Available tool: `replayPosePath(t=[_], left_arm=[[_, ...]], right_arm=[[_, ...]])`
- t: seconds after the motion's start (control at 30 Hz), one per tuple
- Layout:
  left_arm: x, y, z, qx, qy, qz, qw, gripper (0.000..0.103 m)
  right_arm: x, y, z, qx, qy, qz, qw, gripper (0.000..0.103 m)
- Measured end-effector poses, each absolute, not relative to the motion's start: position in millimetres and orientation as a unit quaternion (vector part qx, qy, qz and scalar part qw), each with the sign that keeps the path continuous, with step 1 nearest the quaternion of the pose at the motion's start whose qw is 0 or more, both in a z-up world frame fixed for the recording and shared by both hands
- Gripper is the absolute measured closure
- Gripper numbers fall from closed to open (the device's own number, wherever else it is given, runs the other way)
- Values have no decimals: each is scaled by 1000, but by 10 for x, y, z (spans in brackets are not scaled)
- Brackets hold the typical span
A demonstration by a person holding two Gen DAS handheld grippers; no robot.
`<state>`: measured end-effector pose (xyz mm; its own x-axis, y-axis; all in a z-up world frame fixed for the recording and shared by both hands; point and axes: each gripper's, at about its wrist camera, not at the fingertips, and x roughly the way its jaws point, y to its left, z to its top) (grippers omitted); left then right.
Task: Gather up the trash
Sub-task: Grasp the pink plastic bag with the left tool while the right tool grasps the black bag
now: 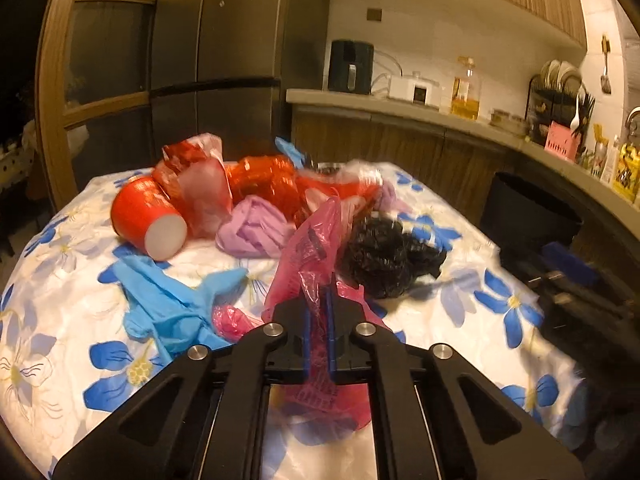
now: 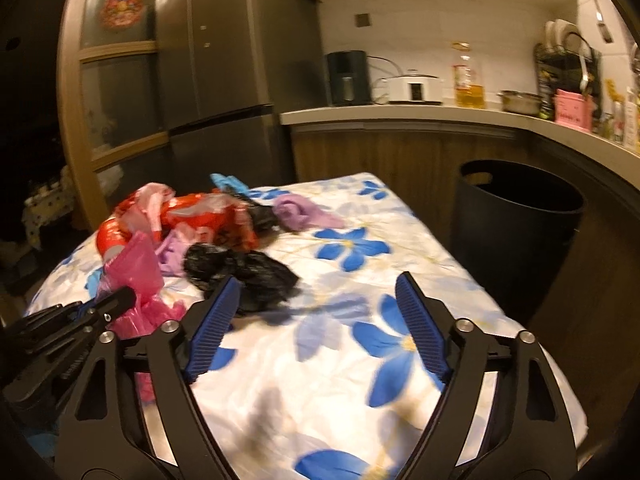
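Tabletop (image 2: 360, 360) in a blue-flowered cloth carries the trash heap along its far left side; a black bin (image 2: 516, 232) stands just beside its right edge. Right tool (image 2: 318, 292) hovers over bare cloth with its blue pads spread wide, holding nothing, its left pad near a crumpled black bag (image 2: 244, 272). Left tool (image 1: 319, 312) has its pads drawn close, clamped on a pink plastic bag (image 1: 316, 236) that rises between them, beside a blue glove (image 1: 168, 300) and red cup (image 1: 148, 216)
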<state>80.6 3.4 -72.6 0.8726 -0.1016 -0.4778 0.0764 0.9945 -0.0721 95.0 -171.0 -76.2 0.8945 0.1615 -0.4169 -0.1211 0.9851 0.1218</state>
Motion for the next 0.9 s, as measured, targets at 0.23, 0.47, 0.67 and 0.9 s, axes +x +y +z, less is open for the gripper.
replayPosePath(t=[0.23,0.47,0.67,0.9], left_arm=[[648,269,-450,-50,197,-18,979,98],[675,437,-405,-60,190,12,980,98],[743,434,-469,-59,201,16,978,98],[752,392,-494,-51,204,16,977,98]], right_arm=[[1229,-1372,-834,41,233,132,963,40],[1463,-1175,-952,37,256,148,954,40],[1593,-1086,-1091,29,279,154,947,63],[1559,-1129,-1098,37,273,157,948,92]])
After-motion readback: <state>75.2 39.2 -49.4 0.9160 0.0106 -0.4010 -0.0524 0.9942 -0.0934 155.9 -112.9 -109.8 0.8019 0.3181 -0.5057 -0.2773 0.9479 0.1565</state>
